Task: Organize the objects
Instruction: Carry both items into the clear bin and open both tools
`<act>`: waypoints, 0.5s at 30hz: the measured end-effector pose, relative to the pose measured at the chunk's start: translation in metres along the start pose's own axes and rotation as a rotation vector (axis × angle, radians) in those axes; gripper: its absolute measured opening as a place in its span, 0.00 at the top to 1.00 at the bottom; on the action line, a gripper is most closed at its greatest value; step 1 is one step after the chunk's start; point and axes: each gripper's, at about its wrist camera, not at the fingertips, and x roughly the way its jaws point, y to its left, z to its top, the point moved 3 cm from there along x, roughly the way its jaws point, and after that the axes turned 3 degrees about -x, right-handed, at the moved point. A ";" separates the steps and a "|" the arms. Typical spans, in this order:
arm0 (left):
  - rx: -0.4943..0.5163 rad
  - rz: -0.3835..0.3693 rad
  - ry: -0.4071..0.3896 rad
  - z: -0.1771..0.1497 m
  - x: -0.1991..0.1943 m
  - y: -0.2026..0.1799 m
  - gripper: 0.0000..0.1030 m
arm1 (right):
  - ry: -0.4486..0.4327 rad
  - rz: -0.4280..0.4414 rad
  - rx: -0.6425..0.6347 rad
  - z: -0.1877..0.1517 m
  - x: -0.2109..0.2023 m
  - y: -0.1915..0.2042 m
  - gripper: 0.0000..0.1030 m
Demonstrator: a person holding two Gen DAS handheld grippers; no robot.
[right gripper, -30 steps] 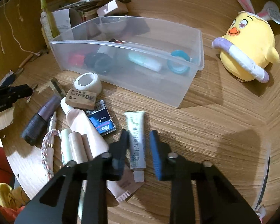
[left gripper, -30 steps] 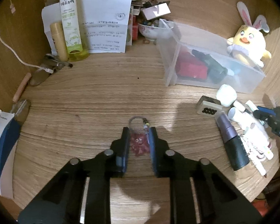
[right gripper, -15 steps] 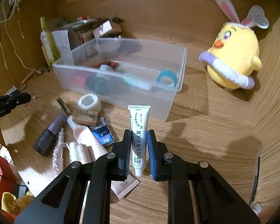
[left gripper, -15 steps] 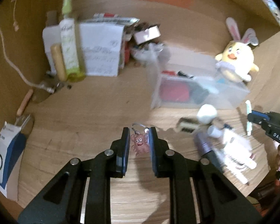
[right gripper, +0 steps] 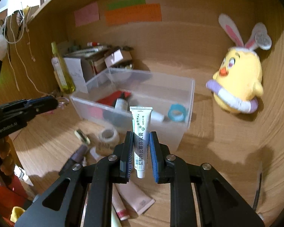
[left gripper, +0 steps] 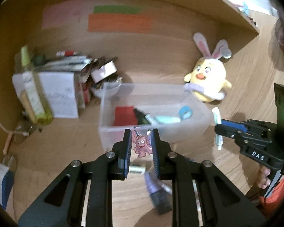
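Note:
My left gripper (left gripper: 141,138) is shut on a pink monster keychain (left gripper: 141,145) and holds it in the air in front of the clear plastic bin (left gripper: 195,128). My right gripper (right gripper: 141,141) is shut on a white ointment tube (right gripper: 141,130), held upright above the desk before the same bin (right gripper: 189,104). The bin holds a red item (left gripper: 125,115), a dark bottle, a pale tube and a blue tape roll (right gripper: 177,112). In the left wrist view the right gripper (left gripper: 223,128) shows at the right with the tube (left gripper: 216,117).
On the desk below lie a purple bottle (left gripper: 157,193), an eraser (left gripper: 136,169), a white tape roll (right gripper: 108,135) and pink tubes (right gripper: 134,198). A yellow plush chick (right gripper: 236,83) sits right of the bin. Boxes, papers and a green bottle (left gripper: 34,96) stand at the back left.
Both grippers have risen from the desk. The left one lifted the keychain and moved toward the bin. The right one closed on the ointment tube and lifted it upright.

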 end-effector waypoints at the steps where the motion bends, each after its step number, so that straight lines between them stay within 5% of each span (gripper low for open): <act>1: 0.007 -0.003 -0.006 0.004 0.000 -0.003 0.81 | -0.011 -0.006 -0.004 0.004 -0.002 0.001 0.85; 15: 0.048 -0.001 -0.019 0.053 0.032 -0.030 0.81 | -0.074 -0.018 -0.049 0.061 0.009 -0.002 0.85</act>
